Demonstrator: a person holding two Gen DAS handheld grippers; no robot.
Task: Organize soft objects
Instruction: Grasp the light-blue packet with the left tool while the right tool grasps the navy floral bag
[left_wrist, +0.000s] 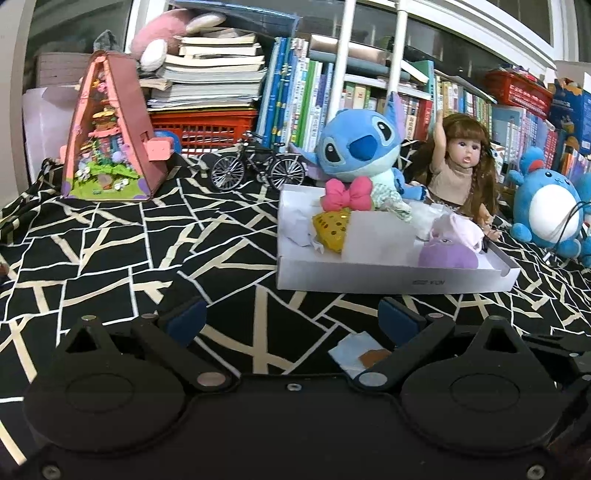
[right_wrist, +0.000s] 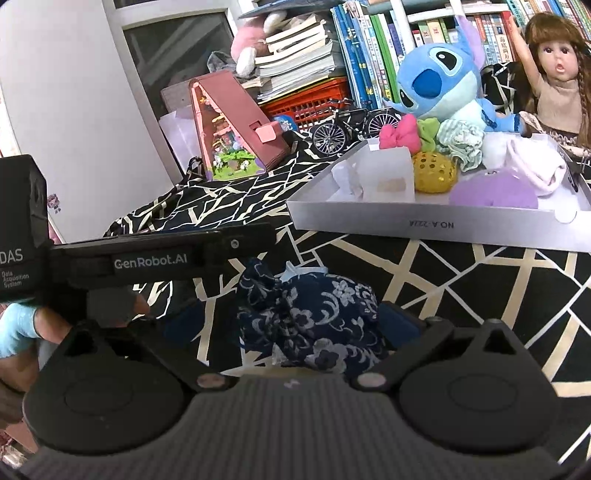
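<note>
Jaws of the right gripper (right_wrist: 291, 321) are spread around a navy floral fabric pouch (right_wrist: 314, 321); left gripper (left_wrist: 291, 314) is spread, empty; the bunched middle should be pinched.

Both views are evenly, rather dimly lit by soft indoor light, with no hard shadows. Strong fisheye bending curves the white shelf posts (left_wrist: 341, 55) far beyond the fingers. Corners darken. The shallow white cardboard tray (right_wrist: 424, 225) ahead of the fingers shows mild glare.
</note>
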